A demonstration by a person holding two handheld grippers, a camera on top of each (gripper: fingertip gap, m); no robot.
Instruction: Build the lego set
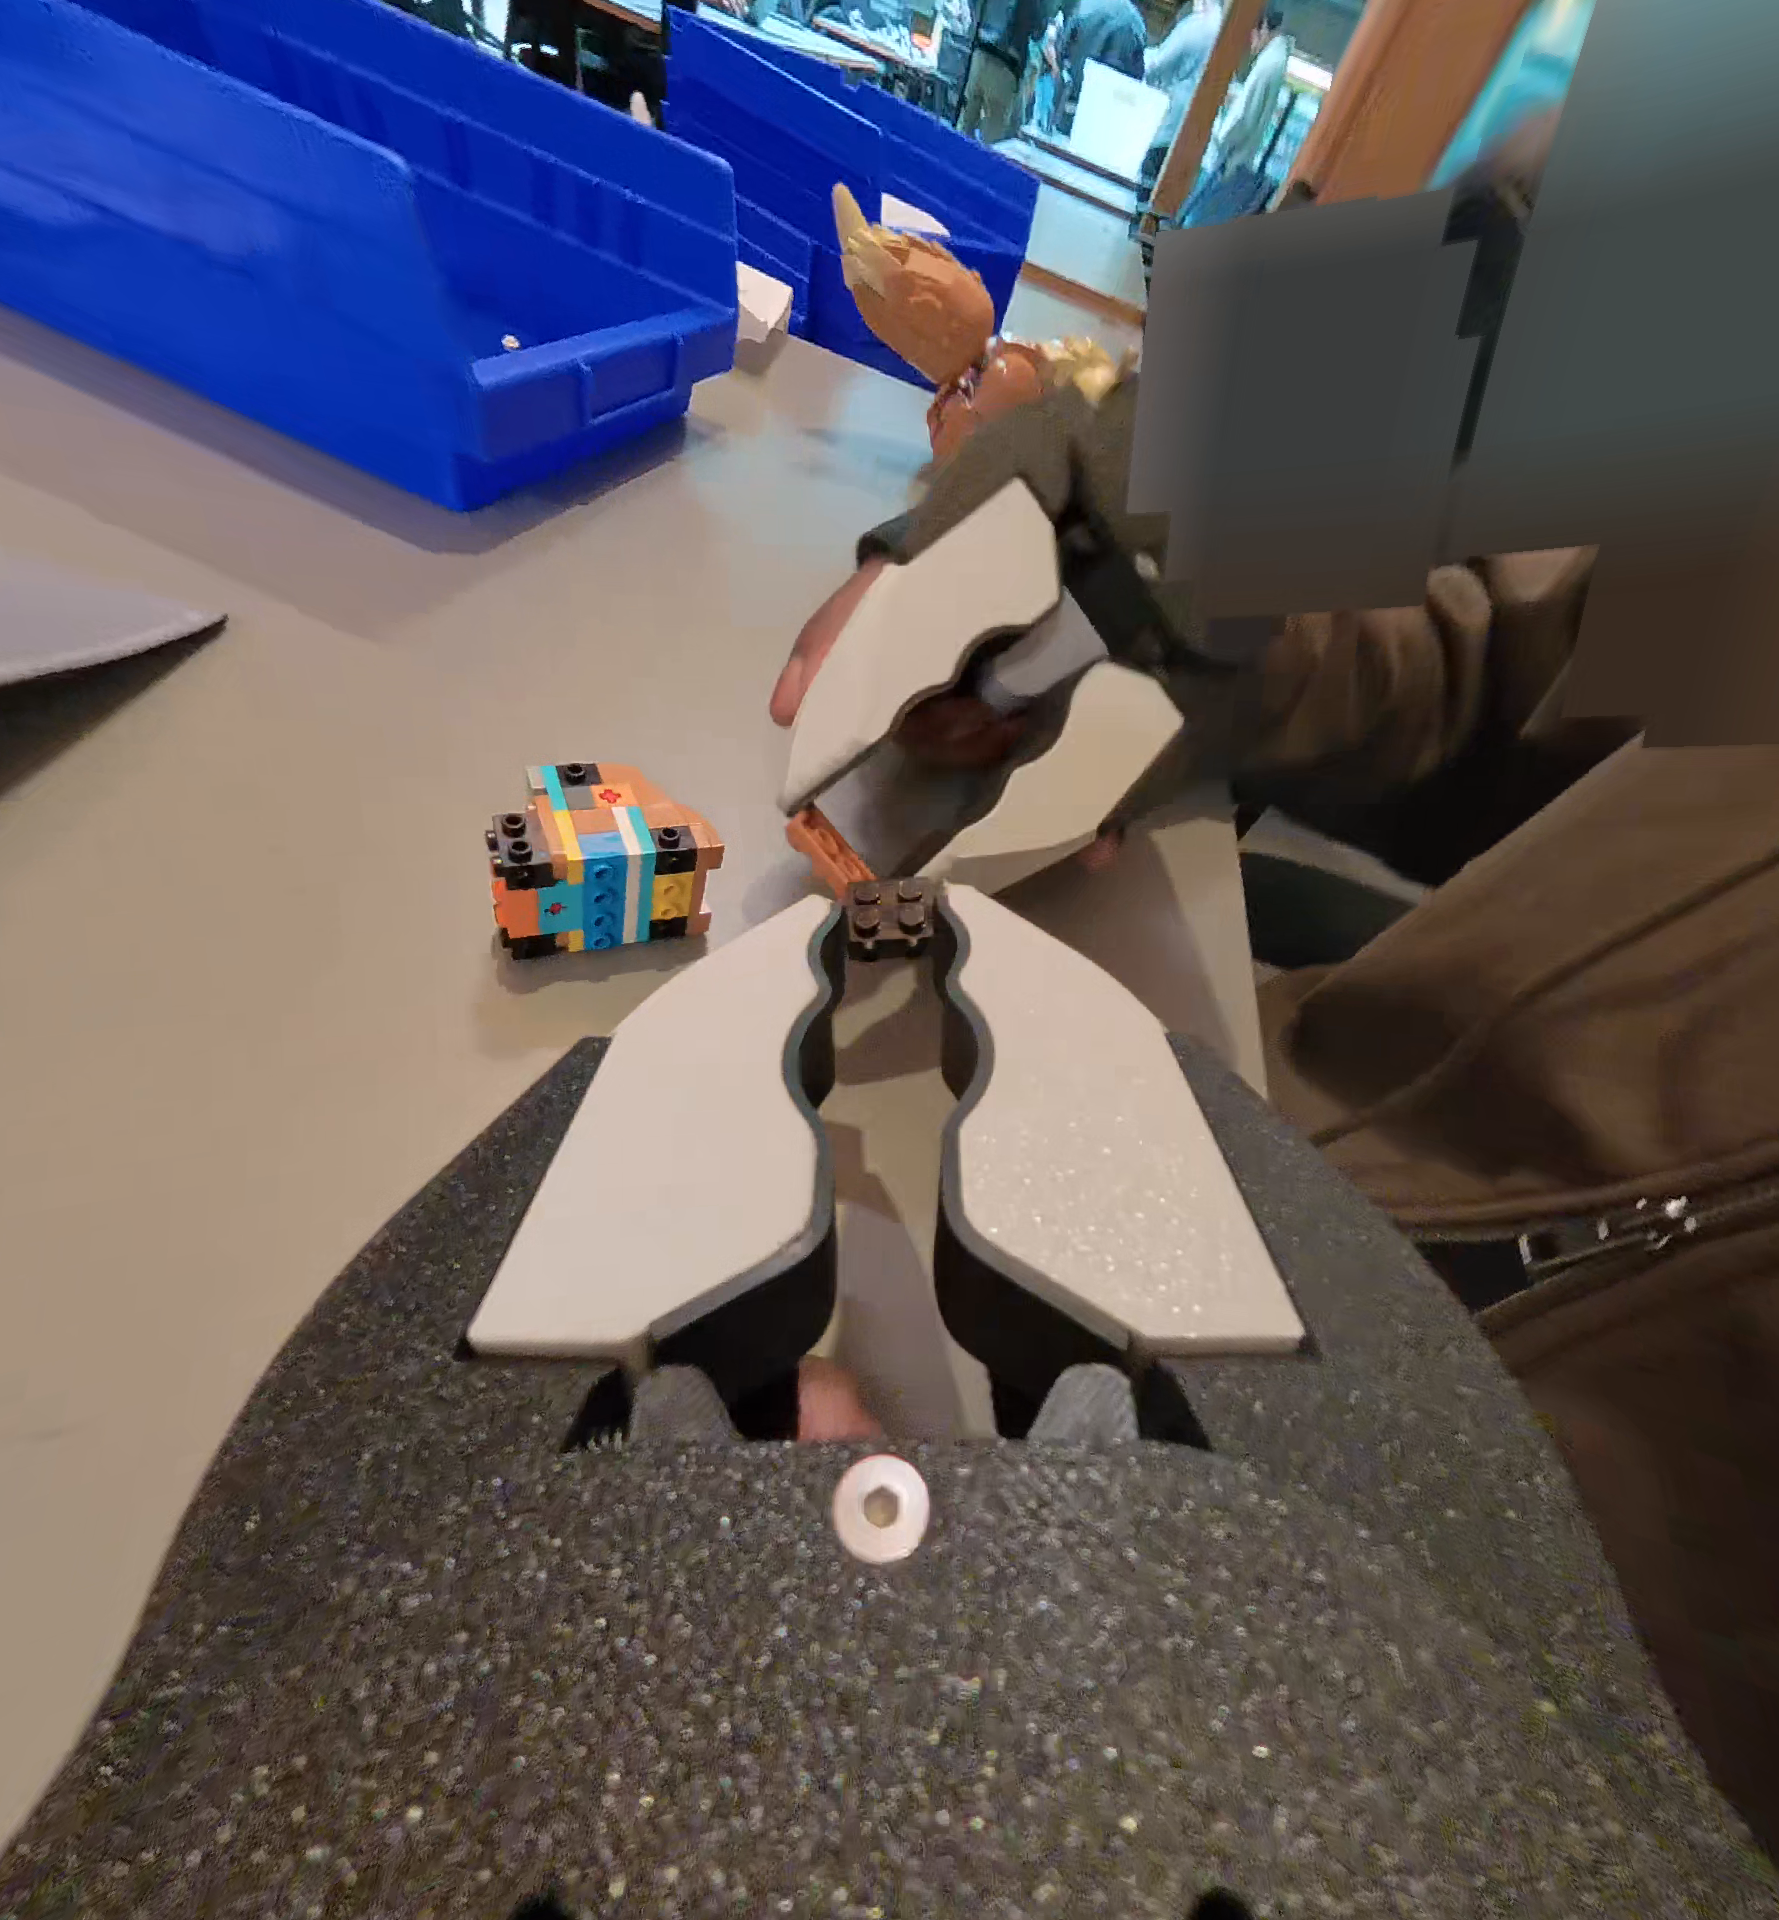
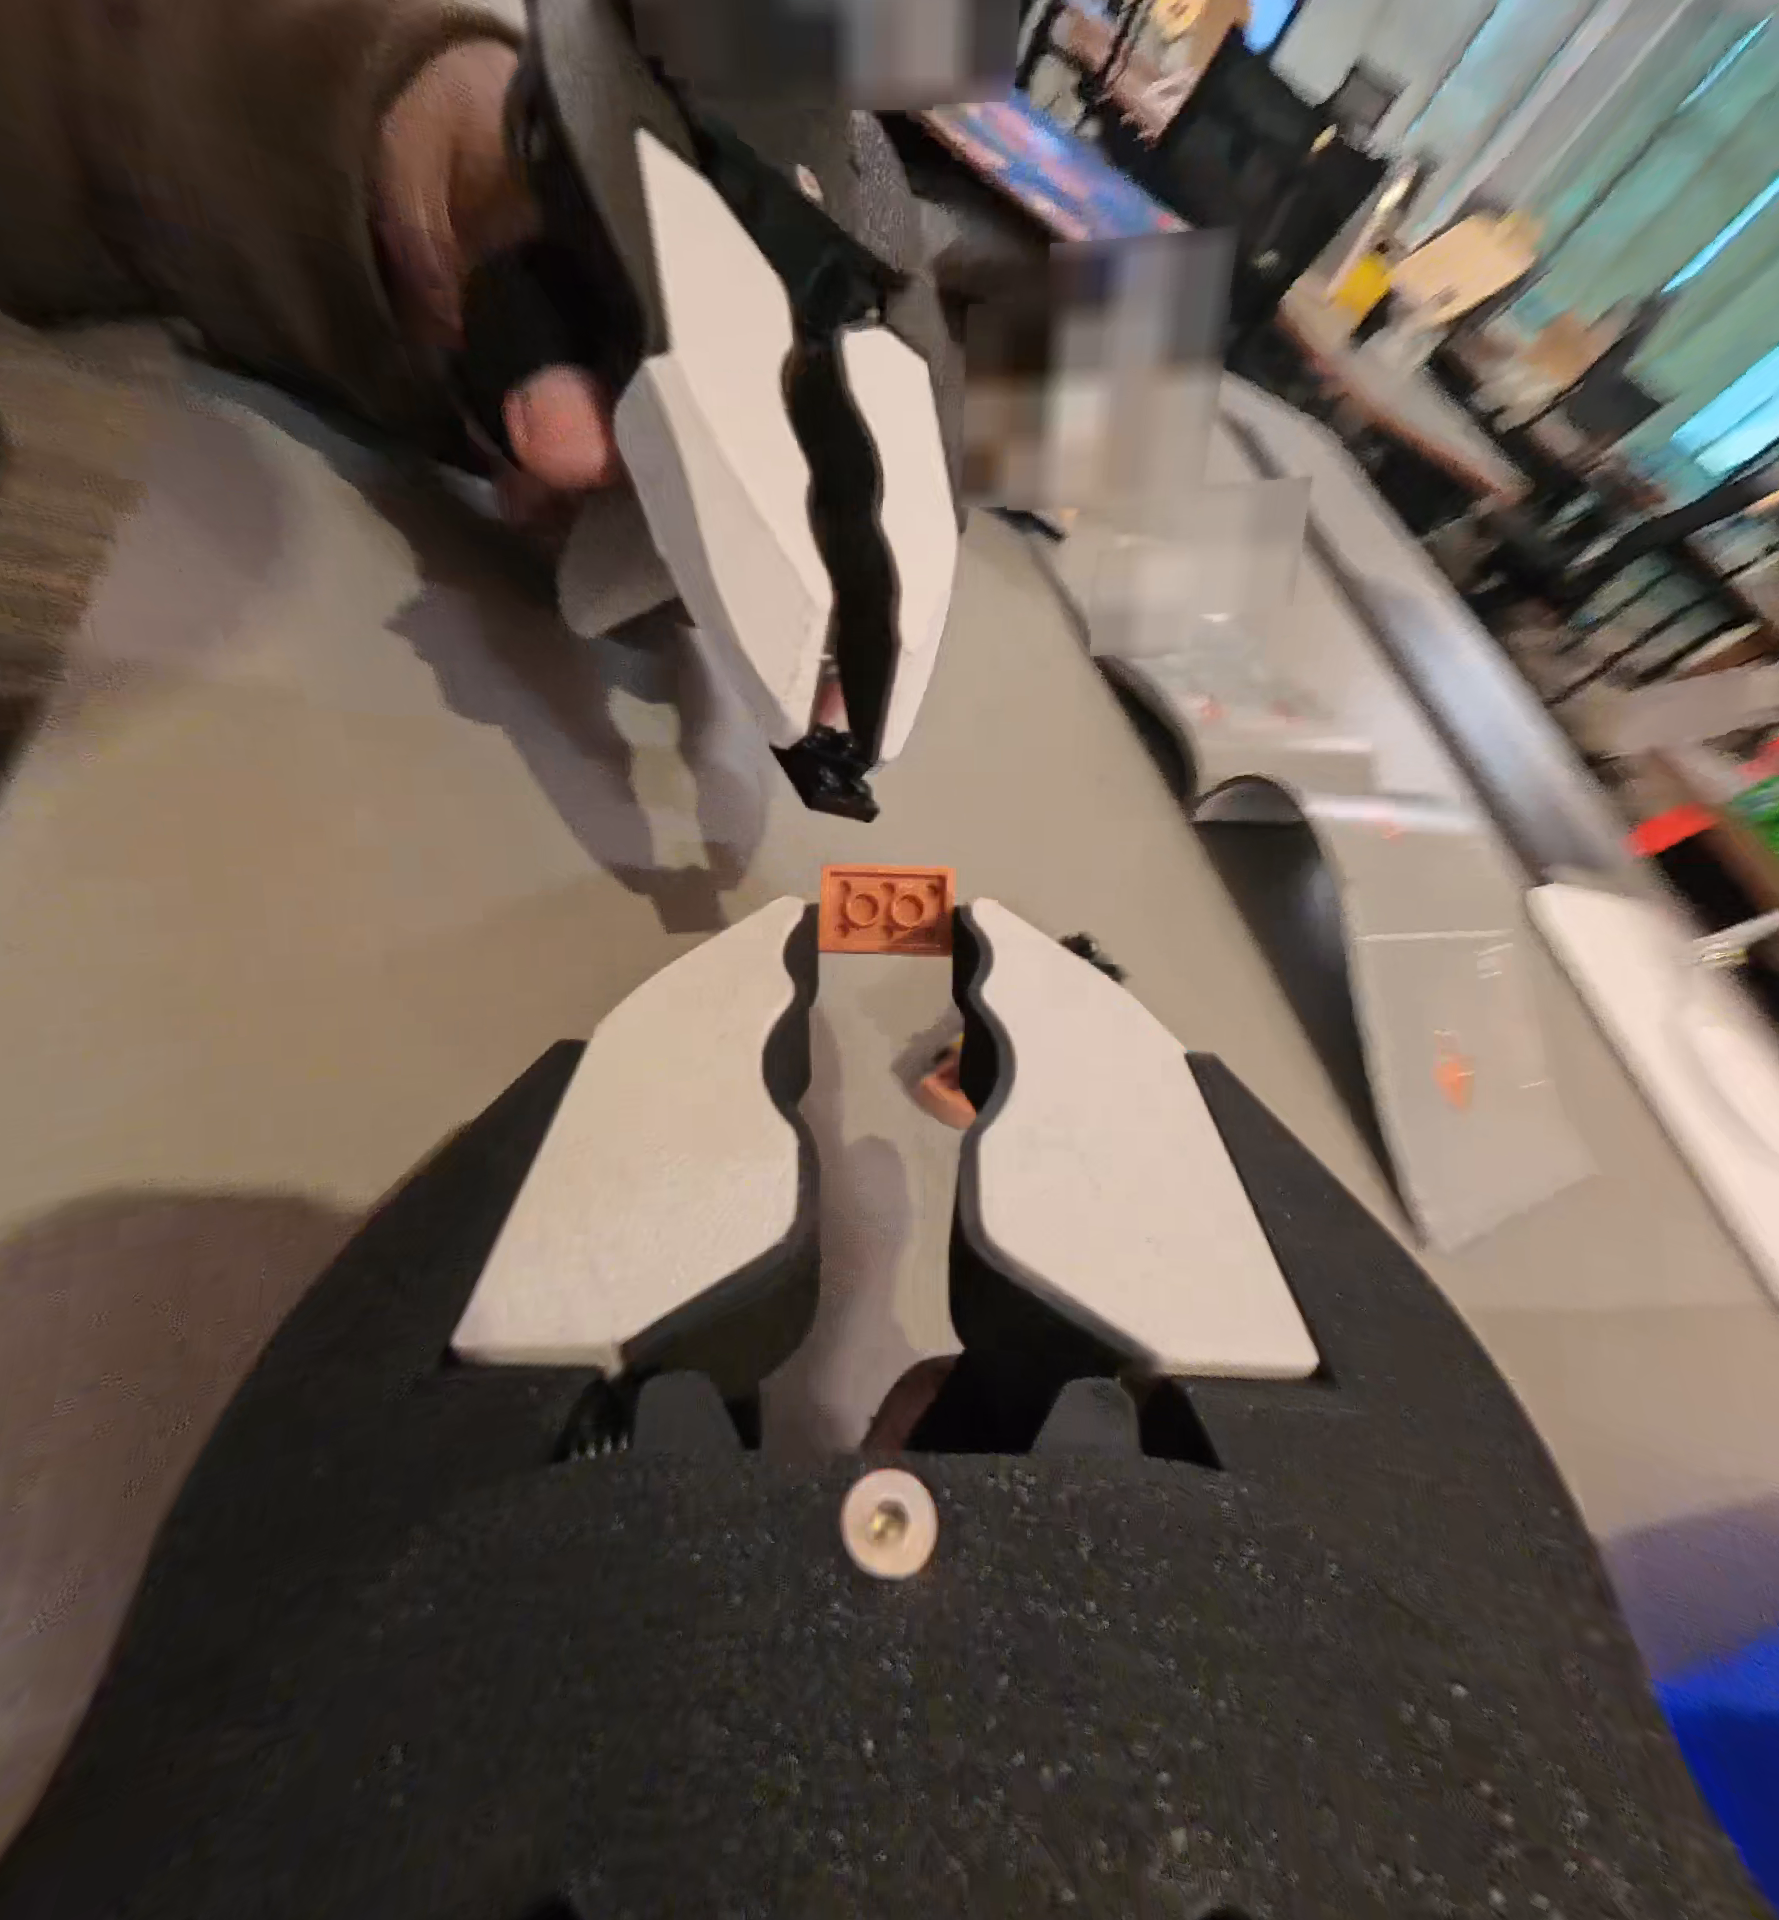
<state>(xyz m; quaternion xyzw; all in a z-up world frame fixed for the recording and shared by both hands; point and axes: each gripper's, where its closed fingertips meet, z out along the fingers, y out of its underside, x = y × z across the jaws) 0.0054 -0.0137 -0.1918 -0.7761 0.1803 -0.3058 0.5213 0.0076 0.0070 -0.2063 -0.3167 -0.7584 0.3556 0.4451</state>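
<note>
My left gripper (image 1: pixel 893 916) is shut on a small black plate (image 1: pixel 893 914) with four studs, held above the grey table. It also shows in the right wrist view (image 2: pixel 831 774), with the black plate (image 2: pixel 831 784) at its tips. My right gripper (image 2: pixel 887 914) is shut on an orange-brown plate (image 2: pixel 887 910), underside facing the camera, just below the black plate. The right gripper also shows in the left wrist view (image 1: pixel 812 821), with the orange plate (image 1: pixel 829 850) at its tips. A multicoloured part-built lego block (image 1: pixel 599 860) lies on the table to the left.
Two blue bins (image 1: pixel 365 270) stand at the back of the grey table (image 1: pixel 241 1039). A brown figure (image 1: pixel 926 291) stands beyond the right gripper. A loose tan piece (image 2: pixel 942 1086) lies on the table. Flat grey sheets (image 2: pixel 1467 1039) lie at right. A person's brown sleeve (image 1: pixel 1591 1039) is at right. Left and right tips are no more than a few centimetres apart. The multicoloured part-built lego block (image 1: pixel 599 860) lies around 5 cm away from my right fingertips.
</note>
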